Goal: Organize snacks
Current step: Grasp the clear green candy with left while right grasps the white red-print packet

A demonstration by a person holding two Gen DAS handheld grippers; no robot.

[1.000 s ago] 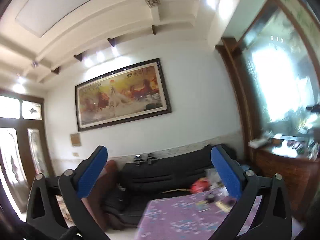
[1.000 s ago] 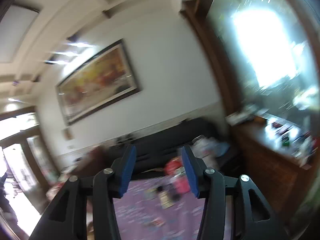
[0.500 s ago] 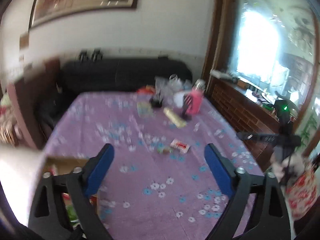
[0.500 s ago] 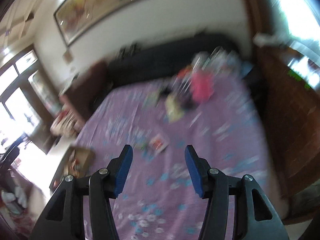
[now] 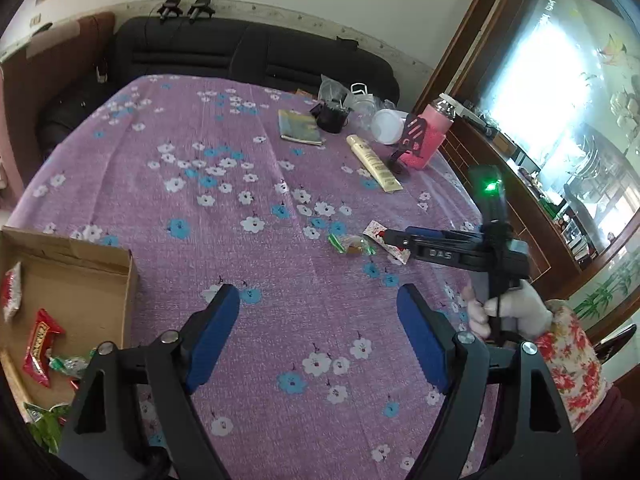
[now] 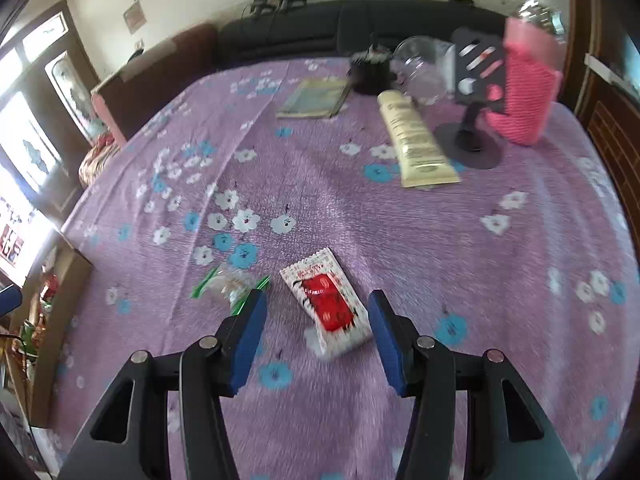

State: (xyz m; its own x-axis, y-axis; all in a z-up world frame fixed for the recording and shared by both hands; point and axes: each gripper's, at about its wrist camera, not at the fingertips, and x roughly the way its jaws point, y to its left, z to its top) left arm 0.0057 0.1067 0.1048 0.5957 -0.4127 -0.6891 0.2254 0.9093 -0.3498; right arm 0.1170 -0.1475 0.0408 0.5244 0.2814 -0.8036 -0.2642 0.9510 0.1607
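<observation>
A white and red snack packet (image 6: 328, 304) lies flat on the purple flowered tablecloth (image 6: 360, 220). My right gripper (image 6: 316, 304) stands open with a finger on either side of it, pads not touching. A clear candy with green wrapper ends (image 6: 230, 282) lies just left of the left finger. In the left wrist view the same packet (image 5: 396, 254) and candy (image 5: 350, 244) sit under the right gripper (image 5: 394, 238), held by a gloved hand (image 5: 508, 312). My left gripper (image 5: 318, 294) hangs over bare cloth, its jaws closing with nothing between them. A cardboard box (image 5: 80, 264) at the left holds red and green snack packets (image 5: 38, 346).
At the far end stand a cream tube (image 6: 416, 140), a pink bottle (image 6: 528, 80), a black phone stand (image 6: 472, 80), a booklet (image 6: 314, 98), a black cup (image 6: 370, 70) and a clear jar (image 6: 420, 64). A dark sofa (image 5: 240, 52) runs behind the table.
Both views swung down from the wall and ceiling to the tabletop. The left jaws narrowed. The right gripper came down around the white and red packet.
</observation>
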